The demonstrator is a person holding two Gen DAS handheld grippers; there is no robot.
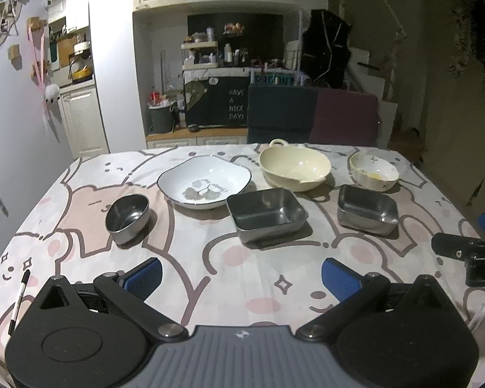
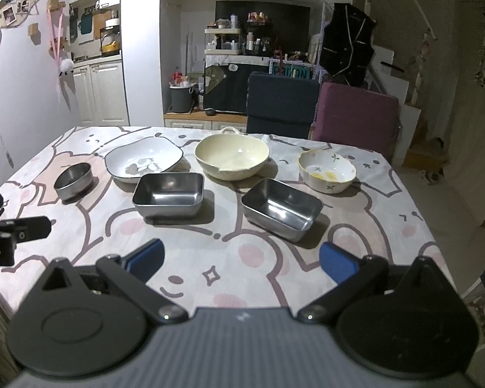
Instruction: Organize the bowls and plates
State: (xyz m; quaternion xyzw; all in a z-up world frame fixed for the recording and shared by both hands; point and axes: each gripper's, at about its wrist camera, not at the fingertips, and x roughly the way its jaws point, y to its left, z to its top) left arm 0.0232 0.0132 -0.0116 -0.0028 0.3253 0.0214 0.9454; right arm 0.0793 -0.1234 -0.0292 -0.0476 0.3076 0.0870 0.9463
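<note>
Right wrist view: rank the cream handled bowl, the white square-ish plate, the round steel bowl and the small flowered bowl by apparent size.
1-2. cream handled bowl and white square-ish plate, too alike to rank
3. small flowered bowl
4. round steel bowl

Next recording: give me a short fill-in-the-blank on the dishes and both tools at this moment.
1. The number of rectangular steel dishes on the table is ____.
2. The cream bowl has a loop handle on its ____ rim.
3. The left tool and right tool both have their jaws ____.
4. The round steel bowl sits at the ____ end of the dishes.

Missing words: two; far; open; left
</note>
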